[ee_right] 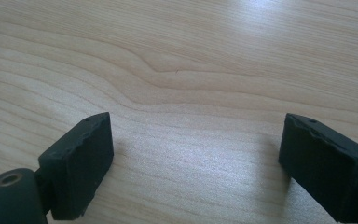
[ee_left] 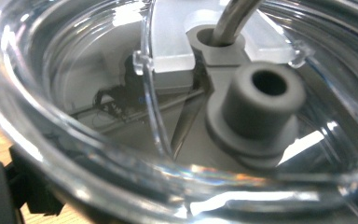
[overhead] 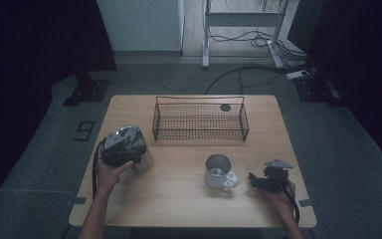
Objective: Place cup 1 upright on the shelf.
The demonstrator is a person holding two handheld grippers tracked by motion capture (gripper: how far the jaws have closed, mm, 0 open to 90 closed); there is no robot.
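Left tool (overhead: pixel 122 149) at the left edge of the surface (overhead: pixel 179 199), wrapped around a clear lidded tumbler (overhead: pixel 138 144) that stands there well left of the wire basket (overhead: pixel 200 119). From above we cannot see the pads; the left gripper view looks straight onto the transparent lid (ee_left: pixel 98 93), so the cup sits between the jaws, and we judge them closed on it, though contact itself is hidden.

Right tool (overhead: pixel 263 180) rests low on the near right of the surface, jaws spread wide with only bare wood (ee_right: pixel 191 79) between them. A metal mug (overhead: pixel 219 170) stands just left of it, untouched.

For the grip to go well, we would keep the tumbler upright and squeeze gently. The wall is smooth, glossy plastic, likely slippery, and the round body gives the flat pads little contact. Lift straight, no tilt.

Materials:
- Lid: clear, ribbed rim, grey rubbery spout (ee_left: pixel 261 107), metal straw (ee_left: pixel 235 18) through a second hole.
- Mug: brushed steel, white handle.
- Basket: thin black wire mesh, rectangular.
- Surface: pale wood grain, matte.
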